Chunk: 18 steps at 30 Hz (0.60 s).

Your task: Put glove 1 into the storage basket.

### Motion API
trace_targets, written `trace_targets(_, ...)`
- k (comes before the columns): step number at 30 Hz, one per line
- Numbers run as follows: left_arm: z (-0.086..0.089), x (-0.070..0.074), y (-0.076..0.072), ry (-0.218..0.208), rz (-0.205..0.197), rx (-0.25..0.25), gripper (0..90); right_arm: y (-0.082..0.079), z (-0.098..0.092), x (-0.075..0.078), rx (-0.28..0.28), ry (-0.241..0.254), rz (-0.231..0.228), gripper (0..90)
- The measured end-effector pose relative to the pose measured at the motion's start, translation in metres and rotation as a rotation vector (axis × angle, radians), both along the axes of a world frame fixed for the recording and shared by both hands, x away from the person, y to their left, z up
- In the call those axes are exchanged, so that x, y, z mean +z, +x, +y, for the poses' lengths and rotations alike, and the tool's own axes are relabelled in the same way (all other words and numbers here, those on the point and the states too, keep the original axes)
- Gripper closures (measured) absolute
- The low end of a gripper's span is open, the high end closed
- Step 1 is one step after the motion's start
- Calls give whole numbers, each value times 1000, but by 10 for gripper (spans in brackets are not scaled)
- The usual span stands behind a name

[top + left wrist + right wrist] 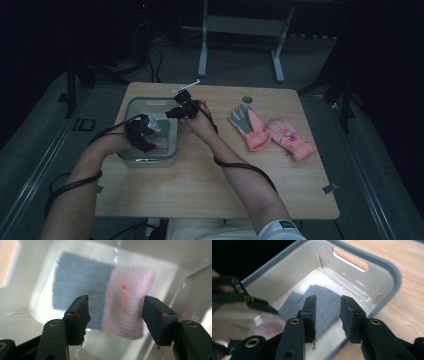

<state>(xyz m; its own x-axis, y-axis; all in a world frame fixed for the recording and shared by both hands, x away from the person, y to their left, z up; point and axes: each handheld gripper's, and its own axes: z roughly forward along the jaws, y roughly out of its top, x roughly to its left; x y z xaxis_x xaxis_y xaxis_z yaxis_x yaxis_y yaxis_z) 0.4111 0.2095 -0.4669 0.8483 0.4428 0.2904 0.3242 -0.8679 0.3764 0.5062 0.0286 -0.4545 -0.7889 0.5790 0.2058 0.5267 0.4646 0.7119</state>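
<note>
Left gripper [115, 315] points down, jaws wide apart, nothing between the pads. Right gripper [328, 315] tilts down beside it, jaws narrowly parted, nothing clamped.

The left gripper [115, 315] looks down into a pale bin [175, 277]. Its jaws stand apart with nothing between them. On the bin's floor lies a glove [100, 295], blurred, its grey half toward the left wall and its pink half beside it.
</note>
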Motion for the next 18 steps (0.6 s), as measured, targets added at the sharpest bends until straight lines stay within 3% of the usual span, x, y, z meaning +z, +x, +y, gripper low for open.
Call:
trace_targets(5,-5,25,-10,-122,-16,-4,350,-14,-25,14,11,27,-36,667)
trace_targets(10,-19,35,-21,-197,-4,-47,368,-26,-55,24,11,48,-66,661)
trace_targets(15,-38,34,-30,-210,33,-88,371,-32,-84,27,-11,63,-83,660)
trace_targets(18,-50,36,-34,-202,32,-110,372,-36,-99,27,-17,54,-92,656)
